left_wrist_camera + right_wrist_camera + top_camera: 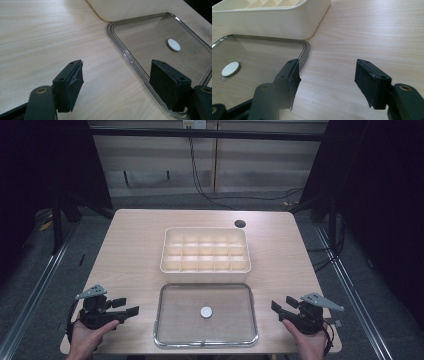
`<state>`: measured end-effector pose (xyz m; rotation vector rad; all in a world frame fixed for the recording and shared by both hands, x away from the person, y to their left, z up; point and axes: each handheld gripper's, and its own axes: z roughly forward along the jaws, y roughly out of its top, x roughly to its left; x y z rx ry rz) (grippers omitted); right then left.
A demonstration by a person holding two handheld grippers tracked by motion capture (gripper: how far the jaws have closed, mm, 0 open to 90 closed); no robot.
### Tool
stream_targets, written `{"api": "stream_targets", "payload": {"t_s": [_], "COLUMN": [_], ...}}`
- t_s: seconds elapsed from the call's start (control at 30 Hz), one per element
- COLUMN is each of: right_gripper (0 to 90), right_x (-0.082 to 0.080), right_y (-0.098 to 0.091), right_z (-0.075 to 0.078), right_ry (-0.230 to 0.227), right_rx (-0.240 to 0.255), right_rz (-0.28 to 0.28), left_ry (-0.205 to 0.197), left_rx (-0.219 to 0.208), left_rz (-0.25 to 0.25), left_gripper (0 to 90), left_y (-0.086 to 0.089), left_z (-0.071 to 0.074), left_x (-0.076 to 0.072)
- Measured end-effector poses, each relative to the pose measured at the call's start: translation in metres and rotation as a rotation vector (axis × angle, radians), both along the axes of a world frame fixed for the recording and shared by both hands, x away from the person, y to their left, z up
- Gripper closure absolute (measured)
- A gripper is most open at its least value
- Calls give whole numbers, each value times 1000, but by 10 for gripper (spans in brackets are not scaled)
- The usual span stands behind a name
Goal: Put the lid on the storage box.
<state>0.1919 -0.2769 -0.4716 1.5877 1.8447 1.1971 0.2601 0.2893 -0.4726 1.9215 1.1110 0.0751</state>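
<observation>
From the high view, the left gripper (123,309) and right gripper (281,306) rest at the desk (135,245) front corners, fingers released, flanking a clear lid (206,314) with a white disc (206,311) at its centre; likely a ready pose. The cream divided box (205,250) sits just beyond the lid.

In the left gripper view, the lid rim (130,58) passes under the right-hand finger (167,83), nothing gripped.

In the right gripper view, the lid corner (305,48) lies just beyond the left-hand finger (292,80); bare desk between the fingers.
</observation>
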Motion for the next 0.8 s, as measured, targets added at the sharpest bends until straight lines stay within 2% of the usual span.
{"api": "stream_targets", "payload": {"t_s": [0.07,0.2,0.37,0.53,0.63,0.7,0.8], "right_gripper": [363,326,318,380,388,403,407], "right_x": [0,0,-1,-3,0,1,4], "right_y": [0,1,3,11,15,18,21], "right_z": [0,0,1,7,11,13,16], "right_ry": [7,24,26,28,32,23,30], "right_rx": [-1,-20,2,16,11,10,21], "right_rz": [8,8,45,76,90,105,129], "left_ry": [6,7,11,12,48,31,26], "left_rx": [14,16,23,33,3,37,15], "left_rz": [-14,-14,-22,-32,-29,-43,-39], "left_gripper": [276,284,287,300,341,379,379], "left_y": [-1,-4,-4,-7,-9,-12,-14], "left_z": [-1,-1,-2,-1,1,3,7], "left_x": [0,-1,-2,-5,-5,-5,-3]}}
